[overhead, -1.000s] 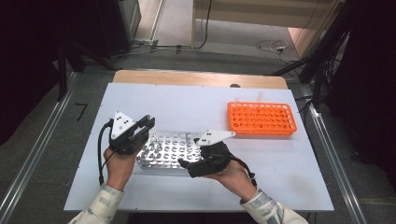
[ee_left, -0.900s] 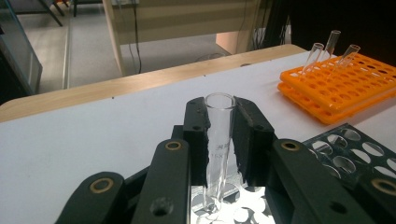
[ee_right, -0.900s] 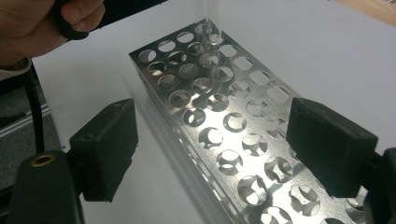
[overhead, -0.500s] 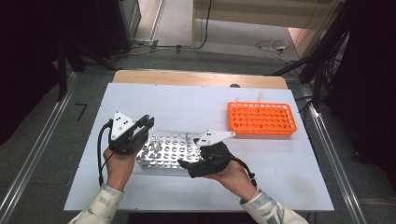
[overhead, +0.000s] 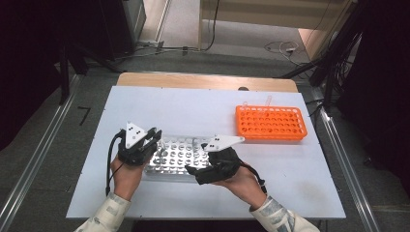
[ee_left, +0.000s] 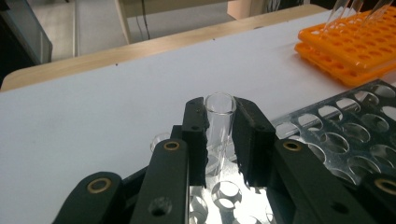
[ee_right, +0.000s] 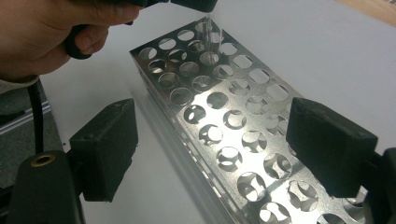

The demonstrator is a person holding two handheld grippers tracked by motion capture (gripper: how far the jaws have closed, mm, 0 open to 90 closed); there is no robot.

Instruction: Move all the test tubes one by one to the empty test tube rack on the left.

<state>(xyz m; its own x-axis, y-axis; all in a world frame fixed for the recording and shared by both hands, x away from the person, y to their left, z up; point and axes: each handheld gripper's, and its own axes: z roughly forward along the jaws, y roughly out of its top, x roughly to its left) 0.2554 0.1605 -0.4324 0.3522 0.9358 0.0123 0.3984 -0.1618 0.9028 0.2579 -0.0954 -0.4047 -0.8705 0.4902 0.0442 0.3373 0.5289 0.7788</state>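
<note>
The left gripper [ee_left: 219,135] pinches a clear tube [ee_left: 218,122] over the metal rack [overhead: 176,157], same as before, so it is not in yet.

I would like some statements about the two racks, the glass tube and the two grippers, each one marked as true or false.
1. The left gripper is shut on a clear glass tube. True.
2. The tube lies flat on the table. False: it stands upright between the jaws, over the metal rack.
3. The right gripper holds a second tube. False: its jaws stand wide apart with nothing between them, above the metal rack.
4. The orange rack sits farther from the person than the metal rack, toward the right. True.
5. The metal rack is full of tubes. False: the holes in view look empty.
</note>
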